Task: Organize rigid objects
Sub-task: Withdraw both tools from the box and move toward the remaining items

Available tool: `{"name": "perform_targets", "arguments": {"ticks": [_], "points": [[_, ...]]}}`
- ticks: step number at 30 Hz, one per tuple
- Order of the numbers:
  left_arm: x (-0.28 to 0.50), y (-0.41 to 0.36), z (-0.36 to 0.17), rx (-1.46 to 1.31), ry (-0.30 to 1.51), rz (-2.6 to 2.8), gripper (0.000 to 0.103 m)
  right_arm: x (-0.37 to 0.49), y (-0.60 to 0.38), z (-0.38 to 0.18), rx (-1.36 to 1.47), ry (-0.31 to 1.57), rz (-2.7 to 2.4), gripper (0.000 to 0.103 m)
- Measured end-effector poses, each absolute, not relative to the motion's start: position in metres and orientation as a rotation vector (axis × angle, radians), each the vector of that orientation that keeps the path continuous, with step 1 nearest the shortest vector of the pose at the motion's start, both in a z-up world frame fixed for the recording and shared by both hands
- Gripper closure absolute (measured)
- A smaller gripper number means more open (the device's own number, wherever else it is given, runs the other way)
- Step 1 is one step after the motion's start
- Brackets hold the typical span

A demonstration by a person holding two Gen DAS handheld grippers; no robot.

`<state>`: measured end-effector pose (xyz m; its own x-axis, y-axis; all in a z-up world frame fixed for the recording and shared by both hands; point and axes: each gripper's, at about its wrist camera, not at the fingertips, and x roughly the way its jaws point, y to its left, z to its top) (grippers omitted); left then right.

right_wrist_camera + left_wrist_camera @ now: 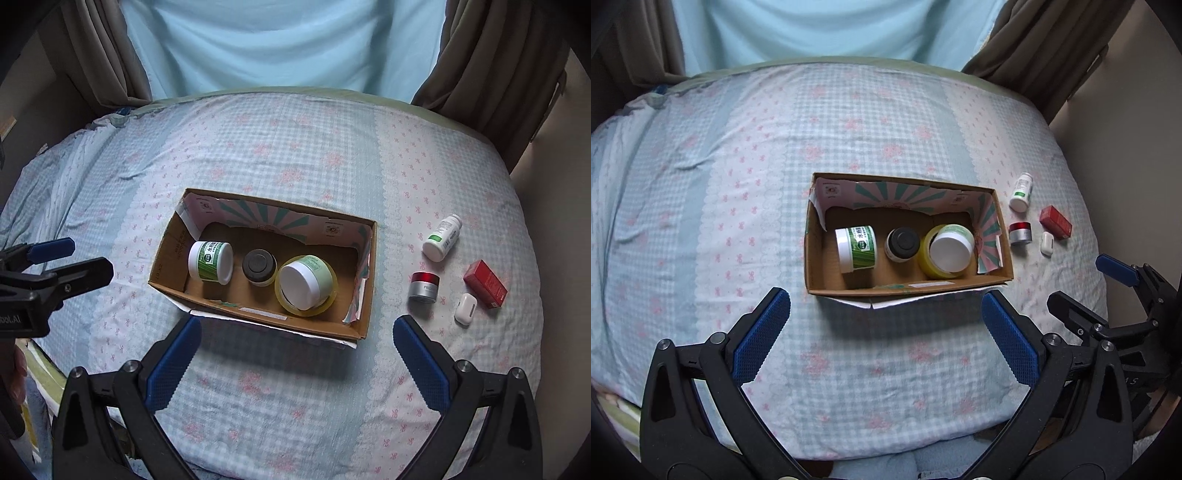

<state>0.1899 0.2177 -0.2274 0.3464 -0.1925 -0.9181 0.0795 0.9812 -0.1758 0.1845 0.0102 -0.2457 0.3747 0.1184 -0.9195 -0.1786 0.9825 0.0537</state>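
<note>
Red-capped jar [424,287], right of the box [365,280] on the bed: light, stiff, likely slick; grip its sides; both grippers' jaws spread, empty.

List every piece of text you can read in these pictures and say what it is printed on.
"水杨" on the green jar, the rest unreadable.
"PRO" on the red-lidded jar, the rest cut off.
"bot.AI", mirrored, on the left gripper.
White bottle, red box, cardboard box: print too small.
</note>
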Motion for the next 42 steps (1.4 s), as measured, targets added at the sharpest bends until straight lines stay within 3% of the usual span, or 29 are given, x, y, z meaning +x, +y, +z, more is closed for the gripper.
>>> {"name": "perform_targets", "arguments": {"ticks": [17, 30, 42], "points": [[0.147, 0.095, -0.187, -0.086, 1.101, -0.175, 0.000, 0.126, -0.107, -0.204, 0.111, 1.098, 0.053, 0.000], [0.155, -0.066, -0.224, -0.138, 1.114, -0.075, 0.000, 0.142, -0.263, -0.233, 0.082, 1.110, 0.083, 0.000], [0.243, -0.139, -0.287, -0.041, 1.201, -0.147, 0.000, 0.189, -0.327, -0.279, 0.209, 1.131, 0.008, 0.000]]}}
